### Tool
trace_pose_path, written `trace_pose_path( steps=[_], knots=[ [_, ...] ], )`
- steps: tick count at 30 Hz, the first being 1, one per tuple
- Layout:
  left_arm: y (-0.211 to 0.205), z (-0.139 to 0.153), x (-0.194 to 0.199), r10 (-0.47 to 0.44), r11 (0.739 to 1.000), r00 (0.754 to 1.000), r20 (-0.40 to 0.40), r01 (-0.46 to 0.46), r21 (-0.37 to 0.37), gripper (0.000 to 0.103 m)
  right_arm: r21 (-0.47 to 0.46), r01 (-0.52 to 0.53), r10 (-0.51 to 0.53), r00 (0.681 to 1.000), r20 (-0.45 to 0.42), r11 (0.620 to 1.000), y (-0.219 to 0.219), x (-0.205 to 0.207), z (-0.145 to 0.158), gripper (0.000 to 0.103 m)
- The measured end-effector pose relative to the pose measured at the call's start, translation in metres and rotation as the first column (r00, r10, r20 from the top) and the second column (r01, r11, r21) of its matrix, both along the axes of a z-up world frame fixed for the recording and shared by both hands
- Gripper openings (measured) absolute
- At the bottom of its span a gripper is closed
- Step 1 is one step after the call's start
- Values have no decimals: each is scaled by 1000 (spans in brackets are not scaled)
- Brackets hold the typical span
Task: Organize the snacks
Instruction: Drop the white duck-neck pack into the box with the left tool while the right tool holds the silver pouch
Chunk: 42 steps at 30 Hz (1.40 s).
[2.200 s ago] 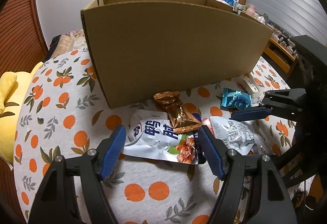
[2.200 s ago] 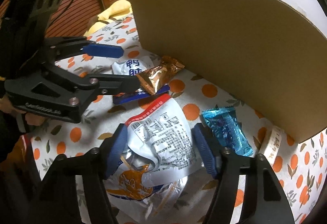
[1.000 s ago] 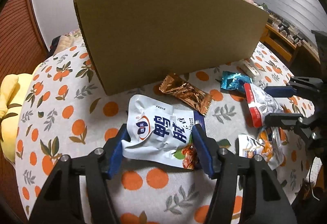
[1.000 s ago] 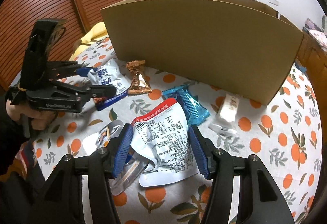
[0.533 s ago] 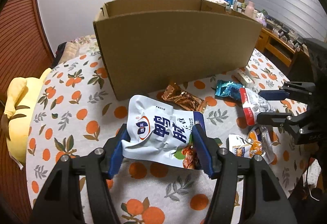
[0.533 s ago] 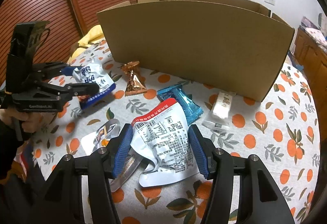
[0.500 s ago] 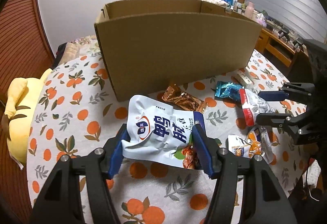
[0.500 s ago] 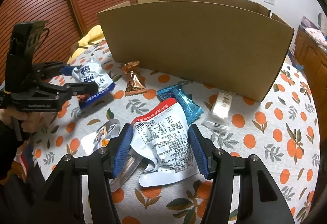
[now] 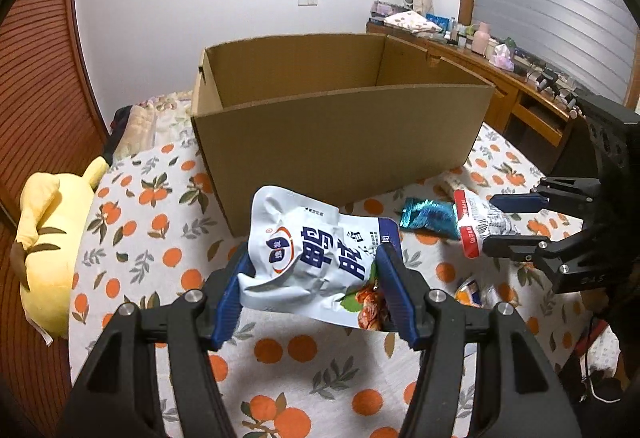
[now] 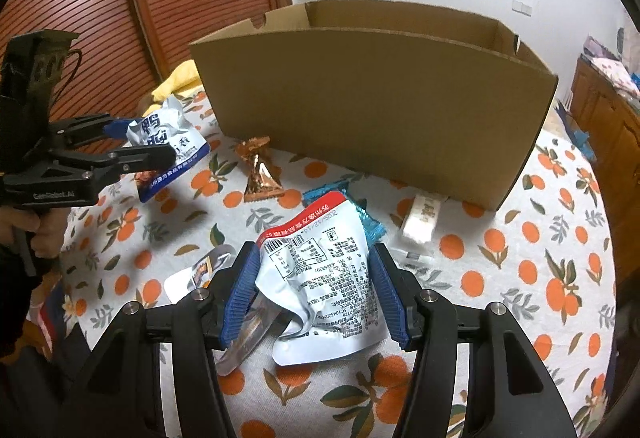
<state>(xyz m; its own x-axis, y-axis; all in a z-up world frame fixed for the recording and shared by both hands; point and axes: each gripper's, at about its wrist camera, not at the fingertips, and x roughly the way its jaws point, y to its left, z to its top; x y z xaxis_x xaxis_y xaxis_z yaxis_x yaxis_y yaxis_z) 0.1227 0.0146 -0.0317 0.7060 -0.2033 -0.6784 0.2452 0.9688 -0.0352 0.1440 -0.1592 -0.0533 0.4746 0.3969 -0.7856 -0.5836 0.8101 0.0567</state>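
Gripping a white duck snack pouch [image 9: 316, 262], the left gripper [image 9: 316, 290] hangs lower centre; right gripper [image 10: 316, 294] clenches a red-topped pouch [image 10: 328, 274].

White snack bag [image 9: 316, 262] w/ big blue letters is up off the table, crumpled, pinched at both sides. Silver bag w/ red top [image 10: 324, 270] is up too (back side w/ small print shows). Brown cardboard box [image 9: 340, 134] stands open on the orange-print cloth. In front of it lie a shiny copper pack [image 10: 260, 174], a blue foil pack [image 10: 368, 222], a pale bar [image 10: 422, 216] & a clear pouch [image 10: 200, 272].
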Motion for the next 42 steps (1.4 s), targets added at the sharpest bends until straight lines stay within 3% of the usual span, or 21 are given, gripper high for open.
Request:
trace_pose_path(
  steps=[22, 36, 37, 38, 40, 42],
  knots=[
    [-21, 29, 5, -34, 999, 997, 65, 34, -3, 61, 21, 22, -23, 998, 62, 1000, -10, 1, 24, 58],
    [-18, 63, 31, -21, 1000, 991, 134, 21, 2, 61, 21, 3, -6, 986, 166, 1000, -8, 21, 70, 58],
    [-18, 66, 34, -19, 1000, 990, 139, 19, 2, 60, 23, 1, -5, 985, 172, 1000, -8, 24, 74, 58],
    [-16, 68, 37, -16, 1000, 989, 144, 16, 1, 51, 25, -2, -3, 984, 178, 1000, -7, 27, 77, 58],
    [-14, 72, 45, -10, 1000, 989, 147, 11, -3, 51, 29, -7, 2, 982, 188, 1000, -5, 34, 83, 58],
    [-12, 75, 53, -8, 1000, 989, 150, 10, -9, 40, 32, -13, 7, 980, 198, 999, -3, 42, 88, 58]
  ],
)
